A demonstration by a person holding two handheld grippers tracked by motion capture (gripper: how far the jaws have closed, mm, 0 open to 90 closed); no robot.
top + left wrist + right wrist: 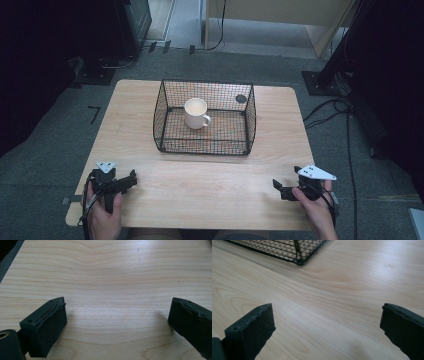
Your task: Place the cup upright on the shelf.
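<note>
A white mug stands upright inside a black wire basket at the middle back of the wooden table. My left gripper rests near the table's front left corner, held by a hand, pointing right. In the left gripper view the gripper is open, its jaws wide apart over bare wood. My right gripper sits near the front right, pointing left. The right gripper view shows this gripper open with nothing between the jaws, and a corner of the basket ahead.
The table stands on grey carpet. Cables trail on the floor at the right. Dark equipment stands and a pale wooden cabinet lie beyond the table's far edge.
</note>
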